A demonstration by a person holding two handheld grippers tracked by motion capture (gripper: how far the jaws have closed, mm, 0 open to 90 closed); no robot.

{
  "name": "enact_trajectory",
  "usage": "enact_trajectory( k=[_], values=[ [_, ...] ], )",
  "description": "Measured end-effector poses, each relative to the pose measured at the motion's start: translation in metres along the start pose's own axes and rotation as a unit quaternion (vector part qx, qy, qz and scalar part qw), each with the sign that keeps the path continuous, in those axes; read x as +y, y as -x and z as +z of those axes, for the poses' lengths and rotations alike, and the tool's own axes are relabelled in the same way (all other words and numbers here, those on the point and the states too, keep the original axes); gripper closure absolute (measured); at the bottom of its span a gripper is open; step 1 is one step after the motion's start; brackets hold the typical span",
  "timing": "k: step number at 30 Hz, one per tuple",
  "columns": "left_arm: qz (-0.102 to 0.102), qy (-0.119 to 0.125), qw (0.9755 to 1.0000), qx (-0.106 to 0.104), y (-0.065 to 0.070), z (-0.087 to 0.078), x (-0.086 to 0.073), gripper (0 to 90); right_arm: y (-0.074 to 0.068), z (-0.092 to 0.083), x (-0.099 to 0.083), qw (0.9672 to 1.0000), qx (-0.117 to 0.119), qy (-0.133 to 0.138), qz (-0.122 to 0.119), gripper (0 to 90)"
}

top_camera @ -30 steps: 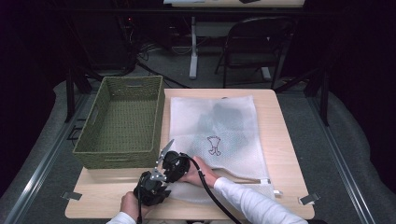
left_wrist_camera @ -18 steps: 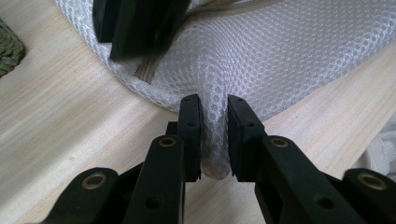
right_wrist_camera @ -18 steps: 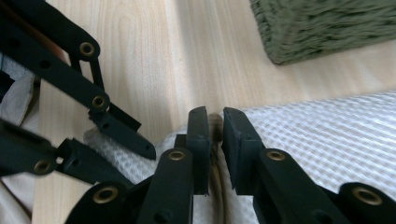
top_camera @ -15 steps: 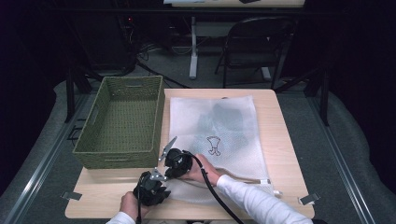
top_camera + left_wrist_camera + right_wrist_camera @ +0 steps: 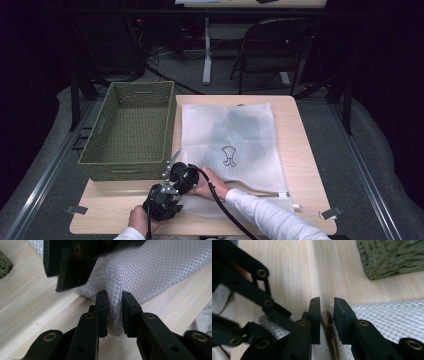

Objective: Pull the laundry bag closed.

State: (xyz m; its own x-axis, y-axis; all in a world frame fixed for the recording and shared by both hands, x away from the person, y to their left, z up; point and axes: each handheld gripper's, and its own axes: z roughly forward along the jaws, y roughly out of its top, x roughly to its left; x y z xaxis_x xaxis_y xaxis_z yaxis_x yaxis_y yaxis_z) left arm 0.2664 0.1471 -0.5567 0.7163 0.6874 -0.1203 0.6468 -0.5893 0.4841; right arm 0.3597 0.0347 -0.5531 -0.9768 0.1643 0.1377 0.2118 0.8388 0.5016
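Both hands much where they were a second ago, at the near left corner of the mesh bag (image 5: 227,142); bag flat on the table (image 5: 300,150) as before, just right of the basket (image 5: 131,131). Left gripper (image 5: 114,311) pinching a raised fold of the white mesh. Right gripper (image 5: 327,315) just been opening a little, astride the bag's tan zipper edge (image 5: 329,330), slight gaps at the pads. Basket holding nothing visible. Dark shape showing dimly through the bag's mesh.
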Motion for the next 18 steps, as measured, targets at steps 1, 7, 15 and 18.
enact_trajectory(
  k=[1, 7, 15, 18],
  values=[
    [0.0, 0.0, 1.0, 0.0, 0.0, 0.0, 0.0, 77.0, 0.001, 0.002, 0.0, 1.0, -0.002, -0.007, -0.004, 76.8],
    [-0.003, 0.001, 1.0, -0.005, 0.0, 0.0, -0.001, 77.0, 0.005, -0.002, -0.001, 1.0, 0.001, -0.005, 0.006, 80.9],
    [-0.008, -0.002, 1.0, -0.003, 0.0, 0.001, -0.001, 76.9, 0.005, -0.016, -0.004, 0.9999, -0.006, 0.007, 0.009, 81.2],
    [-0.005, -0.002, 1.0, -0.002, -0.001, 0.001, 0.0, 76.7, 0.005, -0.02, -0.007, 0.9999, -0.008, 0.009, 0.008, 81.3]
  ],
)
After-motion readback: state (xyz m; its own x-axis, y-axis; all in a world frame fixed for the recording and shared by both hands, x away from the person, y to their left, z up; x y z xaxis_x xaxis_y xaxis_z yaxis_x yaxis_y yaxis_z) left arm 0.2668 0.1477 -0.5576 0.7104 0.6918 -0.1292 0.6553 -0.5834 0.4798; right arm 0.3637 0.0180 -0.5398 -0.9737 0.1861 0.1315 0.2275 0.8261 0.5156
